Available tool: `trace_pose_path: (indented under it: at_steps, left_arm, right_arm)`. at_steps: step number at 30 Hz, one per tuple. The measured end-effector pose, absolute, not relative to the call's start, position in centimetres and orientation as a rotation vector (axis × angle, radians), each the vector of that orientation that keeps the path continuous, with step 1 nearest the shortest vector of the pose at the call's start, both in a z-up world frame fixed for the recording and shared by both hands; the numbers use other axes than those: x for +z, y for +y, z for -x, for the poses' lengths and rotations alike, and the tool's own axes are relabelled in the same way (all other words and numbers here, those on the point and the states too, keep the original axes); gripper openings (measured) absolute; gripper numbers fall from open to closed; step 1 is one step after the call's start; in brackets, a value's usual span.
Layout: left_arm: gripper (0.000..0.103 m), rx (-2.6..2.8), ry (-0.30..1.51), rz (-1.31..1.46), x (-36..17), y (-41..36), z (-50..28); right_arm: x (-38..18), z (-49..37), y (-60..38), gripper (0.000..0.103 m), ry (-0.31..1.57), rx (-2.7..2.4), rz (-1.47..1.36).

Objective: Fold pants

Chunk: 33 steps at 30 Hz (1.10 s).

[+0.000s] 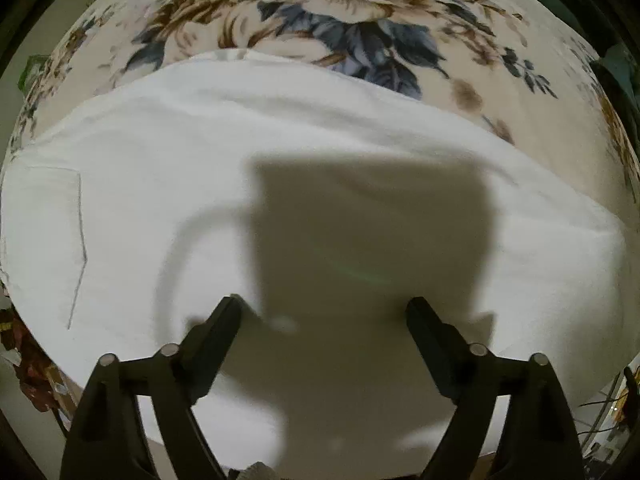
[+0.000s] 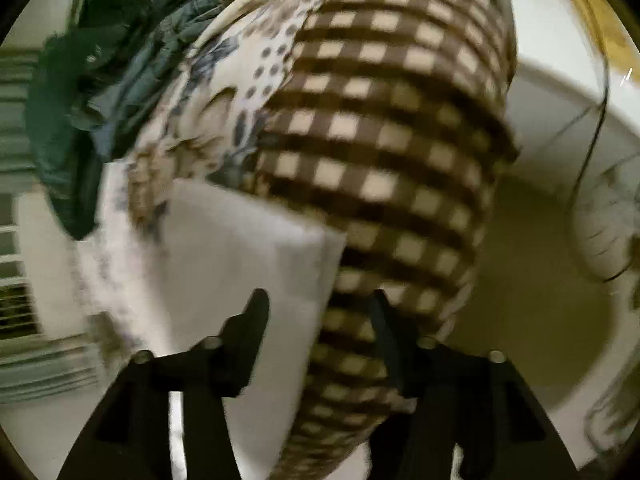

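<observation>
White pants (image 1: 200,184) lie spread flat across a floral blanket (image 1: 360,24); a stitched back pocket (image 1: 60,240) shows at the left. My left gripper (image 1: 324,312) hovers just above the pants' near part, open and empty, its shadow on the cloth. In the blurred right wrist view one end of the white pants (image 2: 240,248) lies at the edge of the floral blanket (image 2: 208,112). My right gripper (image 2: 320,304) is open and empty above that end, over the border with a brown checked blanket (image 2: 384,152).
A heap of dark green and denim clothes (image 2: 104,80) lies at the far left of the bed. A white floor and wall with a dark cable (image 2: 592,128) lie to the right of the bed. Clutter (image 1: 28,364) shows past the bed's left edge.
</observation>
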<state>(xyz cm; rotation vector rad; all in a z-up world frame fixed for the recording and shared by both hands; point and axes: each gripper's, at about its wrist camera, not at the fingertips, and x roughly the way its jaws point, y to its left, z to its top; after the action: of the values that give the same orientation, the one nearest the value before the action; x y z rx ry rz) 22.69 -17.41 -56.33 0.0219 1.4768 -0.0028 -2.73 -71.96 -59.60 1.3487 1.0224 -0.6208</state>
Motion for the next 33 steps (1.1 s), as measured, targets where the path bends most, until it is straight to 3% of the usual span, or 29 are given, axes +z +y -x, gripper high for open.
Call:
trace_pose_path:
  at_steps: [3,6,10,15,20,28,33]
  left_arm:
    - [0.103,-0.021,1.479,0.008,-57.1,-16.9,-23.0]
    - [0.103,-0.035,1.489,0.016,-57.8,-16.7,-23.7]
    - [0.103,-0.022,1.464,0.015,-57.9,-16.9,-23.8]
    - [0.103,-0.012,1.467,0.020,-58.2,-16.9,-22.9]
    - [0.103,-0.003,1.486,0.012,-58.1,-17.0,-23.9]
    - [0.103,0.009,1.519,0.007,-58.7,-17.7,-24.9]
    - [0.103,0.013,1.518,0.002,-58.7,-17.3,-24.4]
  right_arm:
    - [-61.6,2.7,-71.5,0.058,1.019,-0.560,-1.389]
    - [-64.2,1.7,-71.0,0.060,0.975,-0.536,-1.441]
    - [-64.7,1.3,-70.7,0.061,0.769,-0.452,-1.519]
    - [-64.9,1.6,-70.7,0.061,0.668,-0.314,-1.570]
    - [-64.2,0.4,-69.8,0.061,0.723,-0.219,-1.531]
    - [-62.6,-1.6,-69.1,0.061,0.654,-0.143,-1.499]
    - [-62.2,-2.7,-66.7,0.061,0.909,-0.254,-1.236]
